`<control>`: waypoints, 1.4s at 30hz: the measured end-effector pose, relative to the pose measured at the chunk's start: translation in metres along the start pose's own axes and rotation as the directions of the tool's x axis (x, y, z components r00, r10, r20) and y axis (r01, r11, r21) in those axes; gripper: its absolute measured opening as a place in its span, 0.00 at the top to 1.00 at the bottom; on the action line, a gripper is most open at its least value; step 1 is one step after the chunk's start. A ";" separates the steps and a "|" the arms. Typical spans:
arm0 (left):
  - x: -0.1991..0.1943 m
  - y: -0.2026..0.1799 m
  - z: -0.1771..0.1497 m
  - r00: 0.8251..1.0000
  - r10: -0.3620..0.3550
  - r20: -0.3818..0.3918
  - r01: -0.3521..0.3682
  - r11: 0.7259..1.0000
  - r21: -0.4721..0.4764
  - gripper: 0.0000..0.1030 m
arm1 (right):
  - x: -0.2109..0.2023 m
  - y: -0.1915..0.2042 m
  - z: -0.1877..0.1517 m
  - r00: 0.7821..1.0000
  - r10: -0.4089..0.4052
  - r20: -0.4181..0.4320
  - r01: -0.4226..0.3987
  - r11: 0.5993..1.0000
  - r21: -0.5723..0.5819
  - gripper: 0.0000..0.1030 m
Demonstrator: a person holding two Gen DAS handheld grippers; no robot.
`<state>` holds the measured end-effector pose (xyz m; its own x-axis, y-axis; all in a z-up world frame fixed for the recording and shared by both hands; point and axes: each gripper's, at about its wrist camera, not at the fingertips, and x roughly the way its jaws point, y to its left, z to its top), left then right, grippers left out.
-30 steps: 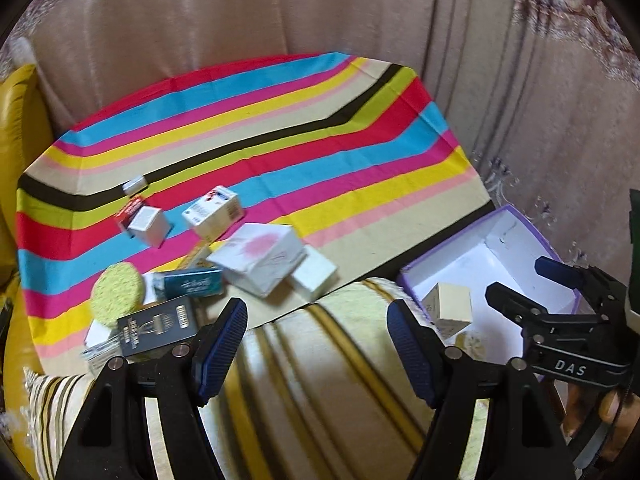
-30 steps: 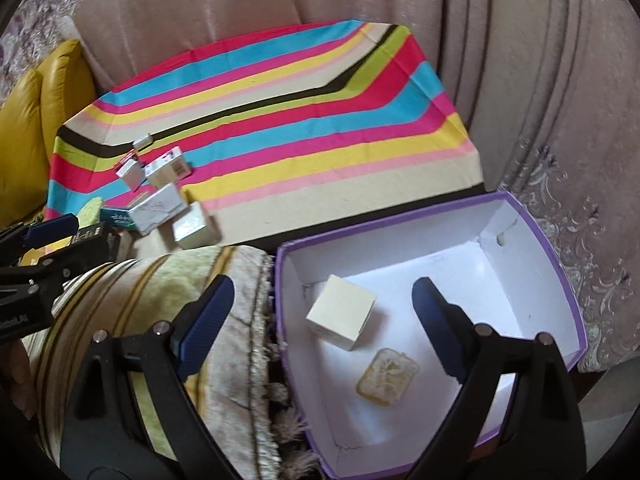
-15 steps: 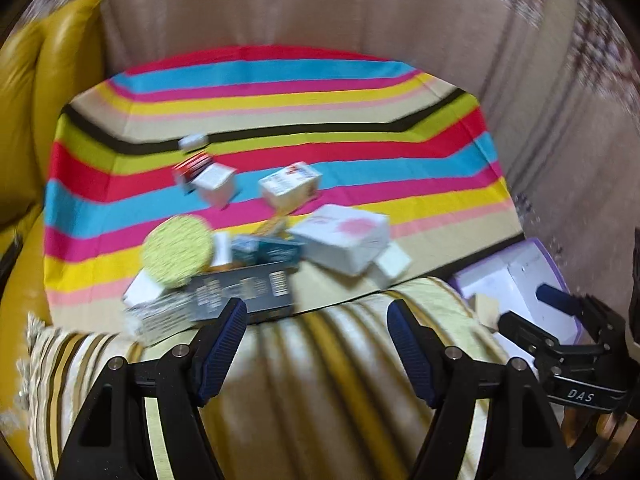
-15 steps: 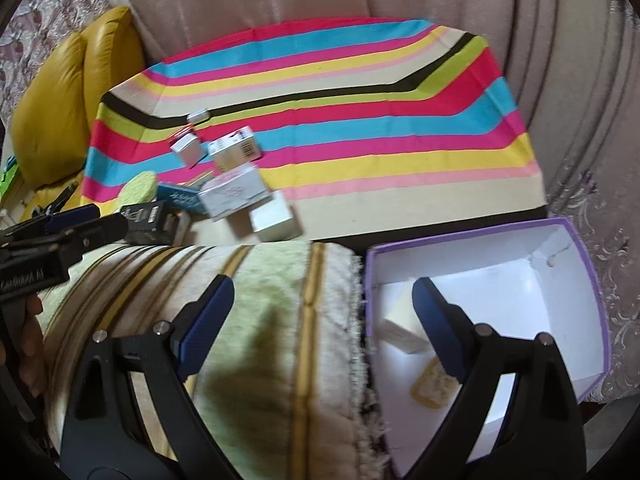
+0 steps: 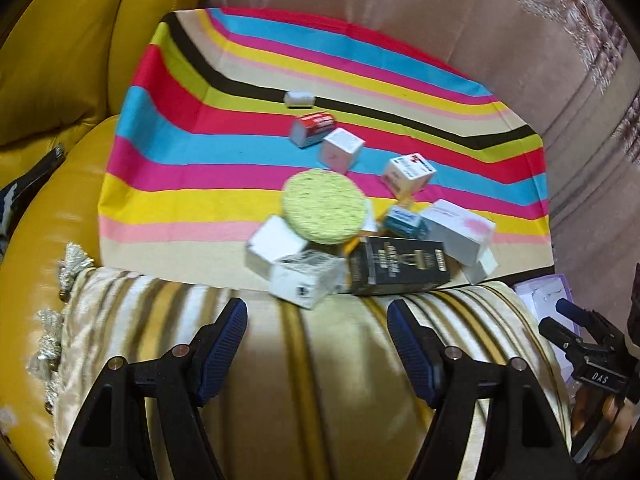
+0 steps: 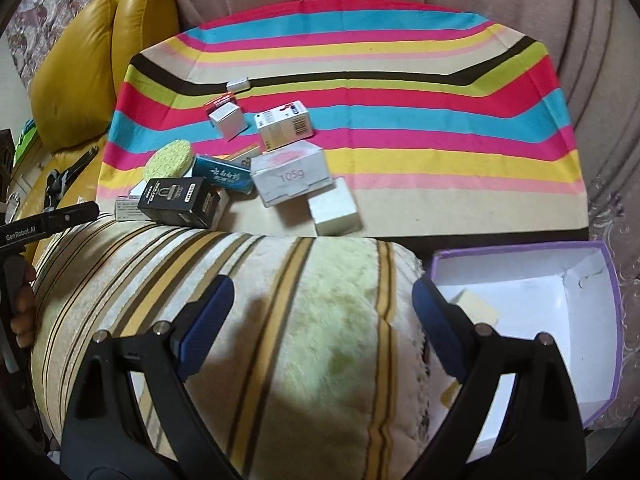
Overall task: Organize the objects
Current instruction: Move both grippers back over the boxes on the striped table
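Note:
Several small boxes lie heaped on a striped cloth (image 5: pixel 192 128) (image 6: pixel 440 152): a black box (image 5: pixel 396 266) (image 6: pixel 178 200), a round yellow-green sponge (image 5: pixel 323 207) (image 6: pixel 167 158), a teal box (image 6: pixel 224 174), a white "105g" box (image 6: pixel 292 176) and a pale cube (image 6: pixel 333 208). My left gripper (image 5: pixel 316 330) hangs open above a striped cushion (image 5: pixel 320 380), just short of the heap, nothing between its fingers. My right gripper (image 6: pixel 322 308) is open over the same cushion (image 6: pixel 304 340), left of a purple-rimmed white box (image 6: pixel 608 320) holding a pale block (image 6: pixel 478 308).
A yellow leather sofa (image 5: pixel 60 60) (image 6: pixel 80 60) borders the cloth on the left. Beige curtain fabric (image 5: pixel 520 40) rises behind and to the right. In the left wrist view the right gripper (image 5: pixel 588 352) shows at the right edge; in the right wrist view, the left one (image 6: pixel 48 220) at the left.
Both grippers have swung left, away from the purple box and over the cushion toward the heap. The left one rolled and moved farther. Neither pair of jaws changed width.

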<state>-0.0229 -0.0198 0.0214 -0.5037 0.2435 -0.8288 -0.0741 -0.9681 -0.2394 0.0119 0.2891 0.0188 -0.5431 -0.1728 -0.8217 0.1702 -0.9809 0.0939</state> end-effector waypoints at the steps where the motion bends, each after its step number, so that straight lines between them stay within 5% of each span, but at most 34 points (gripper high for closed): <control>1: -0.002 0.002 0.000 1.000 -0.010 0.008 0.010 1.000 -0.003 0.29 | 0.001 0.001 0.002 1.000 0.003 -0.003 -0.003 1.000 -0.006 0.11; 9: 0.012 -0.046 0.004 0.996 -0.085 -0.042 0.085 0.996 0.019 0.18 | 0.028 0.014 0.029 0.999 0.001 -0.035 -0.004 0.996 -0.086 0.11; 17: 0.047 -0.099 0.020 0.995 0.052 -0.087 -0.043 0.995 0.094 0.17 | 0.034 0.002 0.033 0.999 -0.025 -0.033 0.022 0.996 -0.091 0.11; 26: 0.084 -0.105 0.029 0.974 0.178 -0.137 -0.164 0.981 0.106 0.16 | 0.042 0.002 0.037 0.999 -0.024 -0.028 0.020 0.994 -0.112 0.11; 30: 0.083 -0.102 0.029 0.980 0.159 -0.118 -0.149 0.985 0.091 0.18 | 0.048 0.004 0.040 0.999 -0.033 -0.034 0.029 0.991 -0.131 0.11; 34: 0.073 -0.094 0.027 0.990 0.110 -0.086 -0.106 0.993 0.046 0.37 | 0.054 0.013 0.044 0.998 -0.049 -0.033 0.042 0.984 -0.172 0.11; 42: 0.075 -0.086 0.022 0.994 0.049 -0.097 -0.050 0.999 -0.003 0.34 | 0.073 0.030 0.060 0.998 -0.026 -0.050 0.014 0.972 -0.233 0.11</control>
<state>-0.0737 0.0800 -0.0090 -0.4208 0.2002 -0.8848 -0.0460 -0.9788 -0.1996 -0.0721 0.2419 -0.0050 -0.5059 -0.1428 -0.8507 0.3499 -0.9354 -0.0511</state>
